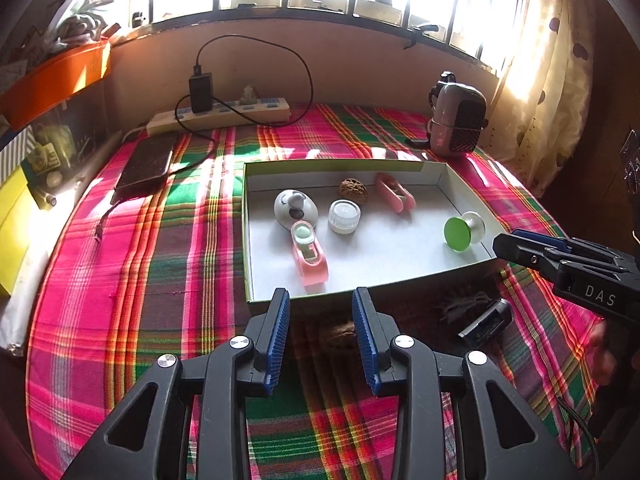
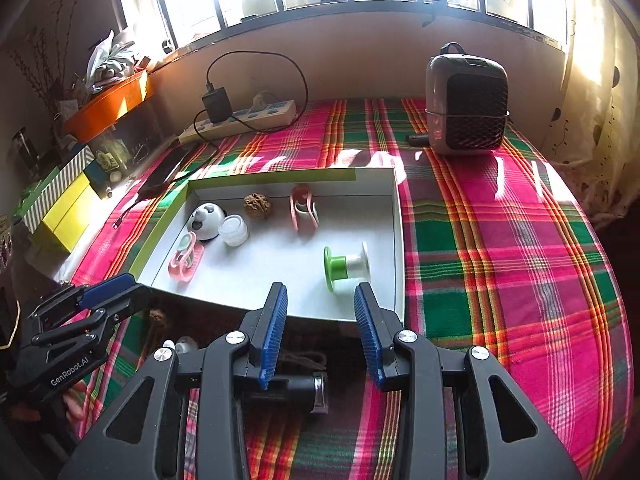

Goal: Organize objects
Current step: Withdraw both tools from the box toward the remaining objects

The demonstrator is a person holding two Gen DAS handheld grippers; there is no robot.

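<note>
A shallow white box [image 1: 460,184] with a green rim sits on the plaid cloth [image 1: 160,240], and most of the small things already lie inside it. Along the far wall are a walnut [image 1: 353,189] and a pink clip [image 1: 394,192]; nearer the left wall a panda-faced toy [image 1: 295,208] stands touching a small white jar [image 1: 344,216], with a second pink clip [image 1: 309,256] just in front of the toy. A green-and-white spool [image 2: 345,266] lies on its side near the right wall. Outside the box, in the shadow at its near edge, three things are left on the cloth: a second walnut [image 1: 340,330], a black cylinder with a clear end [image 2: 296,392], and a loose brown cord [image 1: 464,304] between the cylinder and the box. The left gripper [image 1: 320,340] hangs over the near wall of the box with its blue pads apart and nothing between them — the second walnut lies below, untouched. The right gripper [image 2: 320,336] is likewise released and empty, above the black cylinder, its jaws apart and clear of it. Further back stand a power strip [image 1: 224,114], a dark phone [image 1: 146,164] and a small grey heater [image 2: 466,104].
</note>
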